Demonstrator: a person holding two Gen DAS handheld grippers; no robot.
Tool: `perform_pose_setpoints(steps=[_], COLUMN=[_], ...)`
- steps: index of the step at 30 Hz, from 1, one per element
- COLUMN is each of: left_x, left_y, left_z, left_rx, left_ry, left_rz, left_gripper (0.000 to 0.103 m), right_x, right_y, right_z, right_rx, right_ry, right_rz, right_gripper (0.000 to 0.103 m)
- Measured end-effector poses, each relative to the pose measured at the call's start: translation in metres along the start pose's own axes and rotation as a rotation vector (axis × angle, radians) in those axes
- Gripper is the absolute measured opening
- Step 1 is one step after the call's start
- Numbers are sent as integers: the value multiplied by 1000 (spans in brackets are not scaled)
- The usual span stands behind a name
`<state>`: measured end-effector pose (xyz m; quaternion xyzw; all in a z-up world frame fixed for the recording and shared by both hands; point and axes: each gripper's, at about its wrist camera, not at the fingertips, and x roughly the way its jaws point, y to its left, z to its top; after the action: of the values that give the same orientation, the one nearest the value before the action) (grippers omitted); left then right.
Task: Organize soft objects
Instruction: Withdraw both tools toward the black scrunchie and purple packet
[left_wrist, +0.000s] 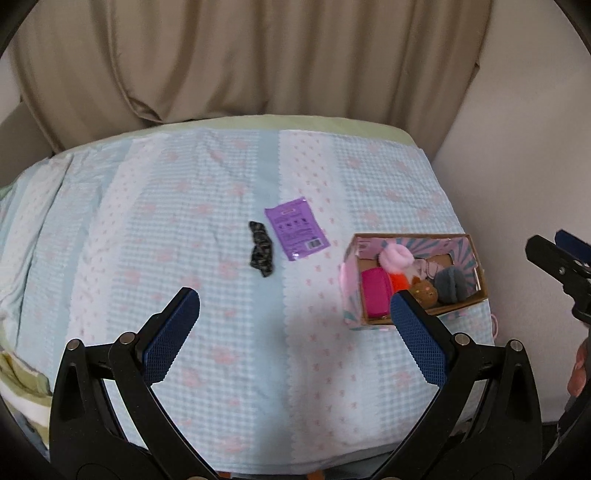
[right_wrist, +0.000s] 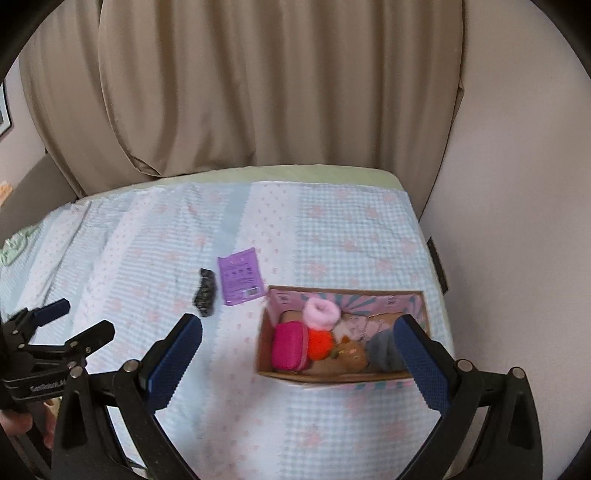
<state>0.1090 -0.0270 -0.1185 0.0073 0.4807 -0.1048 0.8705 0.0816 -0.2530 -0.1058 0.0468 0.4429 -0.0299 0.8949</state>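
A dark patterned scrunchie (left_wrist: 260, 248) lies on the bed beside a purple flat packet (left_wrist: 296, 228); both also show in the right wrist view, the scrunchie (right_wrist: 204, 298) and the packet (right_wrist: 240, 275). An open cardboard box (left_wrist: 461, 301) at the right holds a pink scrunchie (left_wrist: 396, 257), a magenta pouch (left_wrist: 375, 293), an orange item, a brown toy and a grey scrunchie. My left gripper (left_wrist: 293, 301) is open and empty above the bedspread. My right gripper (right_wrist: 297, 330) is open and empty, hovering over the box (right_wrist: 332, 376).
The checked blue and pink bedspread (left_wrist: 221, 206) covers the bed. A beige curtain (left_wrist: 240, 55) hangs behind. A wall (right_wrist: 517, 221) runs along the bed's right edge, close to the box.
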Motion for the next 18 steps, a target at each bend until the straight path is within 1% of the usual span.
perform_pose_setpoints(steps=[4,7,9,11,14,16,18], left_x=[-8,-4,3,12,31,50,75], left_y=[35,54,64,76,85,92,100], left_z=[-1,3,8,12,17,21,26], left_rx=[-17,-19,-22,-22,-9,-10,-24], left_ry=[-9,1,11,23,50,75,94], left_rz=[-1,14,6,-10,-17,-21,-38], left_gripper=[103,103,103,103,103,103,103], right_x=[-2,4,12,20,44,60,85], right_y=[20,36,46,55,68,76,83], right_z=[-3,-2,1,4,13,20,28], right_rx=[18,23,21,18,23,16,-9], right_ry=[-8,-2,7,16,53,77,104], right_rz=[-13,-17,-19,-13,6,12,12], right_gripper=[103,103,103,103,103,103,103])
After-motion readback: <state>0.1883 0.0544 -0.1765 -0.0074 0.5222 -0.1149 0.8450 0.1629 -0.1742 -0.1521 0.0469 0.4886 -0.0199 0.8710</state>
